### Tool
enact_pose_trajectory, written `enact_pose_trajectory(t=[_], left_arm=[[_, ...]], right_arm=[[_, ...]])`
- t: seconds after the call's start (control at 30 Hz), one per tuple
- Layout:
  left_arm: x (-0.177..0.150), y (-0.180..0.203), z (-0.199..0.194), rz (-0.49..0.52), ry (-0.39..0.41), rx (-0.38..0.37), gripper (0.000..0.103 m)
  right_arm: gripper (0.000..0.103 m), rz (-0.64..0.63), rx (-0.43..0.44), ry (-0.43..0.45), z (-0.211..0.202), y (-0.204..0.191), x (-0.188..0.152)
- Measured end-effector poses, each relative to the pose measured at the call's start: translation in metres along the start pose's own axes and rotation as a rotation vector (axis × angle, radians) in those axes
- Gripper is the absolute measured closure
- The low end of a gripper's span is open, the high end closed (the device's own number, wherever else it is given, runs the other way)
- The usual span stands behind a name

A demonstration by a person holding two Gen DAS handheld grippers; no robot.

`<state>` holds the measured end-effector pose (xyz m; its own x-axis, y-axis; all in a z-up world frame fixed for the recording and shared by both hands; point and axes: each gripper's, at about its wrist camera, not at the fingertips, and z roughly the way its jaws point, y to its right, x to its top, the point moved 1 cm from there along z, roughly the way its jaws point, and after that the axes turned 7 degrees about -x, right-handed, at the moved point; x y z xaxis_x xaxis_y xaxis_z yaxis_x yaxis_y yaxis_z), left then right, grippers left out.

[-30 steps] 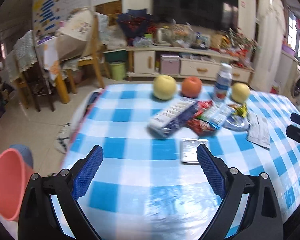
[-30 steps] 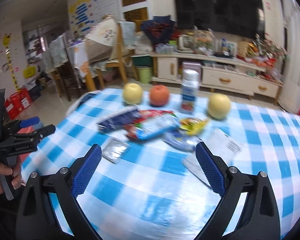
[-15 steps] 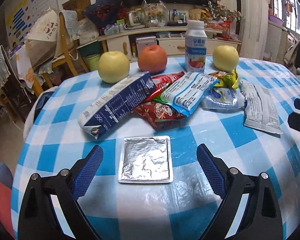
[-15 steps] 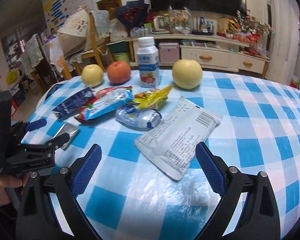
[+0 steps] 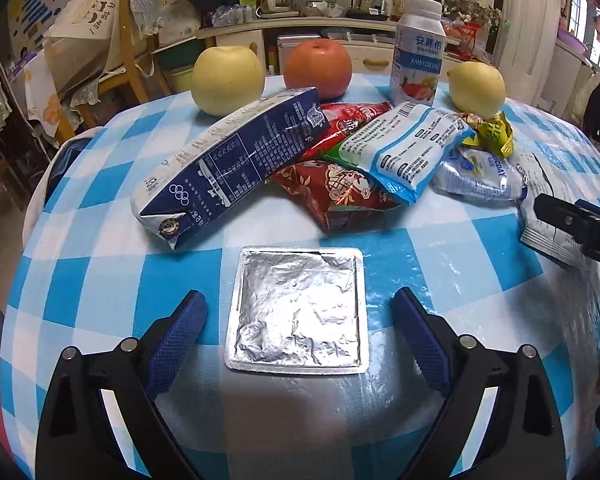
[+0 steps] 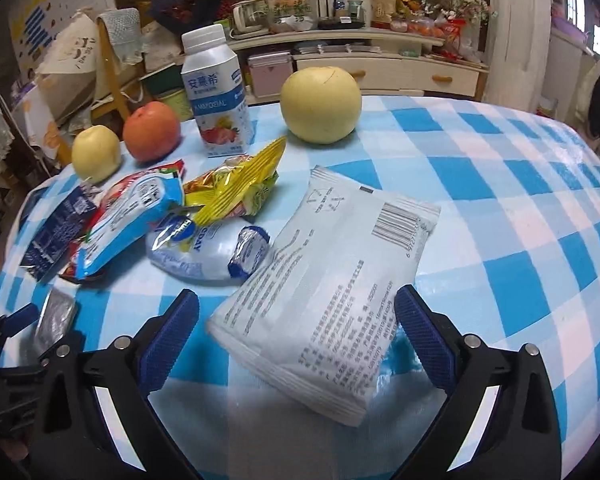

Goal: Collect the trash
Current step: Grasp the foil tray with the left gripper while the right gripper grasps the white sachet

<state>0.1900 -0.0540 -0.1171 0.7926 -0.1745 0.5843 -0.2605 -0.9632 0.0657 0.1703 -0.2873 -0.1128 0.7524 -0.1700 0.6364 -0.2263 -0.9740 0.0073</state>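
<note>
Left tool (image 5: 296, 328) is held open around the square silver foil pack (image 5: 298, 312); right tool (image 6: 296, 324) is held open around the white printed sachet (image 6: 324, 280) on the blue-checked table (image 6: 500, 208).

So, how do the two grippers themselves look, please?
Both look alike. The left gripper and the right gripper each have a black plastic frame with silver round screws, and two fingers covered by blue pads with a fine grid texture. No cables or sleeves show.
</note>
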Motion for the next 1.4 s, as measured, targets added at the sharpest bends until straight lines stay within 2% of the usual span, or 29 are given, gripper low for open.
enact_pose_trajectory(t=[0.07,0.2,0.3,0.37,0.43,0.67,0.77,0.83,0.9,1.0,1.07,1.1,1.13,1.2,1.3,1.37,1.4], left_arm=[[0.001,0.0,0.001,-0.004,-0.002,-0.005,0.009],[0.001,-0.001,0.001,-0.013,-0.003,-0.015,0.01],[0.001,0.002,-0.001,0.004,0.011,-0.037,0.025],[0.001,0.004,-0.003,0.013,0.022,-0.043,0.04],[0.001,0.004,-0.003,0.013,0.024,-0.046,0.04],[-0.004,-0.001,-0.008,-0.003,0.027,-0.064,0.04],[-0.006,-0.004,-0.013,-0.011,0.032,-0.062,0.04],[-0.007,-0.004,-0.017,-0.011,0.041,-0.065,0.04],[-0.008,-0.004,-0.022,-0.006,0.051,-0.065,0.04],[-0.009,-0.001,-0.027,0.01,0.062,-0.064,0.04],[-0.009,0.0,-0.029,0.017,0.067,-0.056,0.04],[-0.01,0.0,-0.03,0.017,0.069,-0.055,0.04],[-0.01,-0.001,-0.03,0.015,0.07,-0.056,0.04],[-0.01,-0.002,-0.03,0.011,0.072,-0.057,0.04],[-0.009,-0.005,-0.029,0.003,0.072,-0.06,0.04],[-0.009,-0.007,-0.029,0.002,0.075,-0.061,0.04],[-0.009,-0.007,-0.028,0.001,0.076,-0.06,0.04]], right_arm=[[0.004,0.003,-0.038,-0.016,0.008,0.001,-0.001],[0.004,0.033,0.004,-0.036,0.016,0.005,-0.002],[0.005,0.028,0.02,-0.034,0.016,0.005,0.0],[0.009,0.013,0.02,-0.029,0.014,0.007,-0.001],[0.019,-0.005,0.022,-0.025,0.012,0.008,-0.001],[0.027,-0.009,0.041,-0.02,0.005,0.014,-0.003],[0.034,-0.007,0.047,-0.009,-0.003,0.018,-0.004],[0.044,0.0,0.052,0.002,-0.009,0.021,-0.004],[0.047,0.002,0.065,-0.003,-0.013,0.023,-0.004],[0.046,0.051,0.11,-0.03,-0.008,0.03,-0.007],[0.033,0.074,0.151,-0.06,0.0,0.029,-0.008],[0.016,0.06,0.157,-0.066,0.003,0.024,-0.006],[0.009,0.054,0.145,-0.068,0.005,0.019,-0.006],[0.004,0.037,0.104,-0.071,0.008,0.009,-0.005],[0.005,-0.08,0.01,-0.062,0.016,-0.008,-0.005],[0.009,-0.1,0.001,-0.058,0.016,-0.008,-0.006],[0.018,-0.1,-0.005,-0.056,0.014,-0.007,-0.005]])
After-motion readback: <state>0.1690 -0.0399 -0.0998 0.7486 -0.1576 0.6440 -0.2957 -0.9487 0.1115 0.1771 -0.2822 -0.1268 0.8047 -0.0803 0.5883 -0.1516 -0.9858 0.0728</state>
